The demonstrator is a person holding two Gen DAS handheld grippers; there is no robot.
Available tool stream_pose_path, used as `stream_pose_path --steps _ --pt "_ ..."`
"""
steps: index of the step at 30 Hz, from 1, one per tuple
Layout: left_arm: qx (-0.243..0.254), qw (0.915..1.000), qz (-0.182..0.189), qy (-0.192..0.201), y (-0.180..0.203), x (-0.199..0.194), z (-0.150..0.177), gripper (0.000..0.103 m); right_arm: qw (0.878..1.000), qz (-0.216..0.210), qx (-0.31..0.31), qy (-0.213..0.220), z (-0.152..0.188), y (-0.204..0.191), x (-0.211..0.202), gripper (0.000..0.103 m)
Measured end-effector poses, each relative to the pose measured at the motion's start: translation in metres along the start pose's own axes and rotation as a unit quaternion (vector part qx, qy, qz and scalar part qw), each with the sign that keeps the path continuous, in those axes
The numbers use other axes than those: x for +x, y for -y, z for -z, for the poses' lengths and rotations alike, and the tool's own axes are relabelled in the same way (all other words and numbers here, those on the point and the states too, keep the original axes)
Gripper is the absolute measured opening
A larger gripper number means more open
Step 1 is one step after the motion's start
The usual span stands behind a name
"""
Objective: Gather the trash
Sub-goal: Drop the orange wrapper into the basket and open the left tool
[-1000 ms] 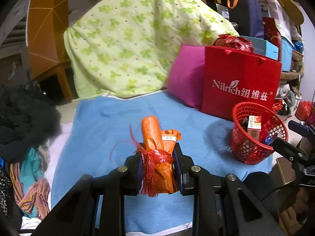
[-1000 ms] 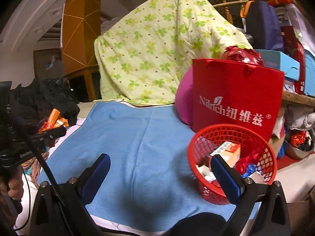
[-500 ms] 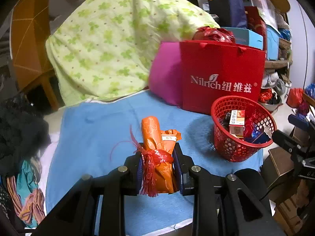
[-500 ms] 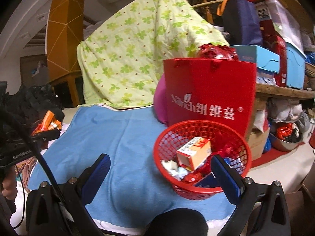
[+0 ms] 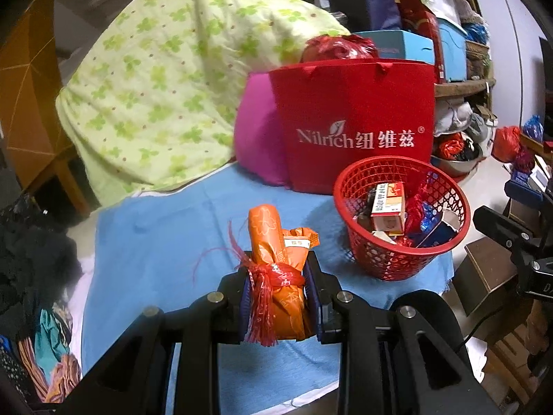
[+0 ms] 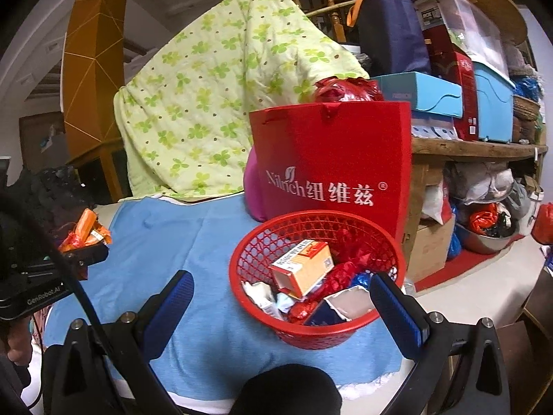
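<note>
Two views split it: orange wrapper bundle (image 5: 276, 269) is clamped in the left gripper (image 5: 279, 297); only the right view shows the right gripper (image 6: 281, 297) spread apart, red basket (image 6: 255, 252) at twelve o'clock.

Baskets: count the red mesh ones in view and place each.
1. The red mesh basket sits on the blue cloth, before the red bag. Clutter could hide others.

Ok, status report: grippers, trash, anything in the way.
Left gripper shut on orange wrapper bundle. Right gripper open, empty. Red basket part full, nothing between.
</note>
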State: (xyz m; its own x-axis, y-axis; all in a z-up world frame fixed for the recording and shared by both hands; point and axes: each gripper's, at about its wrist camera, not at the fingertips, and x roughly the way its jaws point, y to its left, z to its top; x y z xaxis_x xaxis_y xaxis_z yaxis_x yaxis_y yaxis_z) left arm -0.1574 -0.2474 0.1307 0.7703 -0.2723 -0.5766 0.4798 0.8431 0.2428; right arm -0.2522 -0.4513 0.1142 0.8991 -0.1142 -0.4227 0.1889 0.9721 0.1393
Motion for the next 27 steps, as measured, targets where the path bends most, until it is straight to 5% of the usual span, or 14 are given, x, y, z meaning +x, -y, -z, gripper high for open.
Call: stream_pose_path --steps 11,24,27 --pt "0.019 0.9968 0.077 0.011 0.037 0.030 -0.034 0.030 0.999 0.033 0.037 0.012 0.004 0.042 -0.010 0.103" --pt "0.036 0.9805 0.191 -0.028 0.107 0.101 -0.093 0.030 0.992 0.072 0.102 0.019 0.014 0.101 -0.025 0.103" --pt "0.042 0.9803 0.192 -0.020 0.116 0.108 -0.105 0.055 0.991 0.075 0.112 0.018 0.015 0.108 -0.026 0.103"
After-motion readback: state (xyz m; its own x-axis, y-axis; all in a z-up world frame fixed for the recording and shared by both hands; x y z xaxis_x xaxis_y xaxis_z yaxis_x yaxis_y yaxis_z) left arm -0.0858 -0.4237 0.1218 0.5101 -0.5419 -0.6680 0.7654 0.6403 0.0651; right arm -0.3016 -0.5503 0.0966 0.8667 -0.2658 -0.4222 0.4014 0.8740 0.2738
